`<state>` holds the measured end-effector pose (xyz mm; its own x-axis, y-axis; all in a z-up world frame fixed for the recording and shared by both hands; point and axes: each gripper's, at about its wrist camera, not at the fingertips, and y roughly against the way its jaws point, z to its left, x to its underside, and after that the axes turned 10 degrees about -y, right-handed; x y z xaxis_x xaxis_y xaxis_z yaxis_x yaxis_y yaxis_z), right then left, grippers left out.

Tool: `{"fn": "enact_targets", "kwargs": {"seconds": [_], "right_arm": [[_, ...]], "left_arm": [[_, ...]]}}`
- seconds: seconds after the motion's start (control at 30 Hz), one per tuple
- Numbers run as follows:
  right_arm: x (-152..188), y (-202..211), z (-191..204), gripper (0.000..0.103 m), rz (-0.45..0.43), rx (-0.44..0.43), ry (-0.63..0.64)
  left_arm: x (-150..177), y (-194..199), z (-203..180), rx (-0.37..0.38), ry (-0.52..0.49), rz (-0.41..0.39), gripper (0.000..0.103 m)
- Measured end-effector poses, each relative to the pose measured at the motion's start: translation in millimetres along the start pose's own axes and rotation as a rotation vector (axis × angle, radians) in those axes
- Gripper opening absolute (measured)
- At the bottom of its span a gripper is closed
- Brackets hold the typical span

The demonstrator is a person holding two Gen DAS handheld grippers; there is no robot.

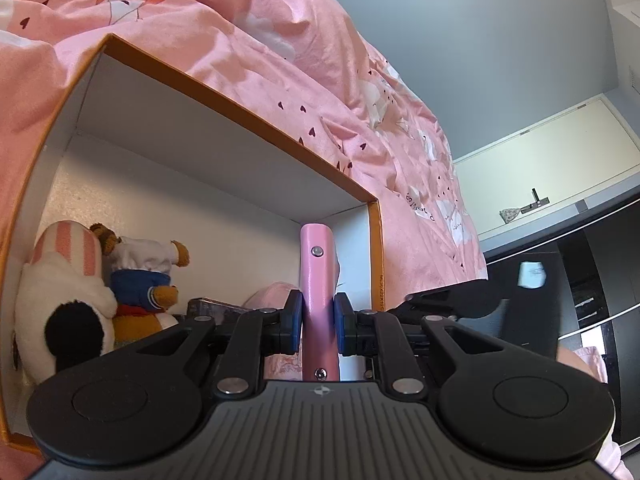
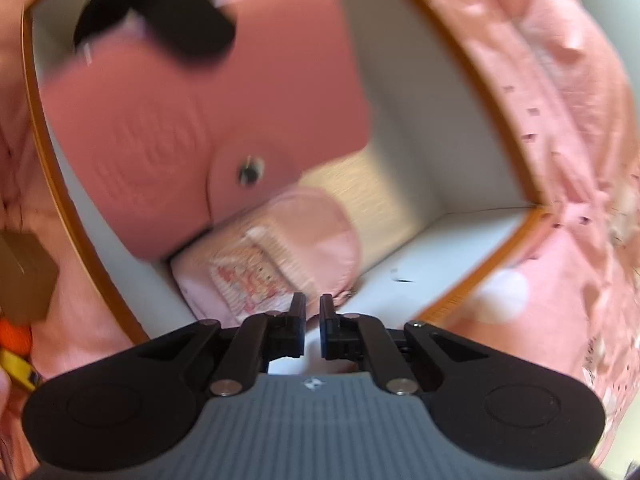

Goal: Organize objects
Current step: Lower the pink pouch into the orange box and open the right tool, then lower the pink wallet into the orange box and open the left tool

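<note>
A: While we look along the left gripper (image 1: 317, 316), we see its 2 blue pads clamped on the spine of a pink snap-button wallet (image 1: 317, 280), held upright on edge over the orange-edged white cardboard box (image 1: 224, 100).

B: From the right wrist view we see the same wallet (image 2: 192, 120) flat-on, its flap and snap stud facing us, with the left gripper's black finger (image 2: 168, 12) across its top left corner. It hangs above the box's left half.

A: And our right gripper (image 2: 313, 312)?

B: We see its jaws drawn nearly together with only a thin slit between them and nothing in it. They point down into the box, just above a pale pink fabric pouch (image 2: 280, 256) lying on the box floor.

A: We also see 2 plush toys at the far left of the box: a white and black one with a pink-striped ear (image 1: 64, 292), and beside it a brown bear in a white and blue outfit (image 1: 148, 276).

B: All around the box lies pink bedding with small dark hearts (image 1: 248, 48).
</note>
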<state>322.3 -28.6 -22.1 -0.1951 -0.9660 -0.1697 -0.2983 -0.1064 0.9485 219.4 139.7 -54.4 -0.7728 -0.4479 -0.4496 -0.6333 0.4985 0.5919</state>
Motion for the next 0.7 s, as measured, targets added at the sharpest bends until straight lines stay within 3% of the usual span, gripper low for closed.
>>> {"fn": "enact_targets", "kwargs": {"seconds": [0.2,0.33,0.4,0.5,0.7], "right_arm": [[22.5,52.6,-21.2,0.007,-0.181,0.105,-0.169],[34.9,58.2,-29.8,0.01,-0.266,0.182,-0.262],[42.5,55.8,-30.4,0.01,-0.273,0.209,-0.294],[46.4,45.0,-35.5,0.01,-0.268,0.163,-0.358],[47.7,28.8,-37.3,0.01,-0.266,0.128,-0.401]], "left_arm": [[9.4,-35.2,-14.2,0.017,-0.019,0.049,0.018],[16.8,-54.6,-15.4,0.029,-0.002,0.059,0.018],[20.9,-62.5,-11.5,0.041,0.028,0.062,0.018],[24.7,-71.2,-7.1,0.036,0.048,0.058,0.018],[32.0,-83.9,-2.9,-0.033,0.046,0.12,0.019]]}}
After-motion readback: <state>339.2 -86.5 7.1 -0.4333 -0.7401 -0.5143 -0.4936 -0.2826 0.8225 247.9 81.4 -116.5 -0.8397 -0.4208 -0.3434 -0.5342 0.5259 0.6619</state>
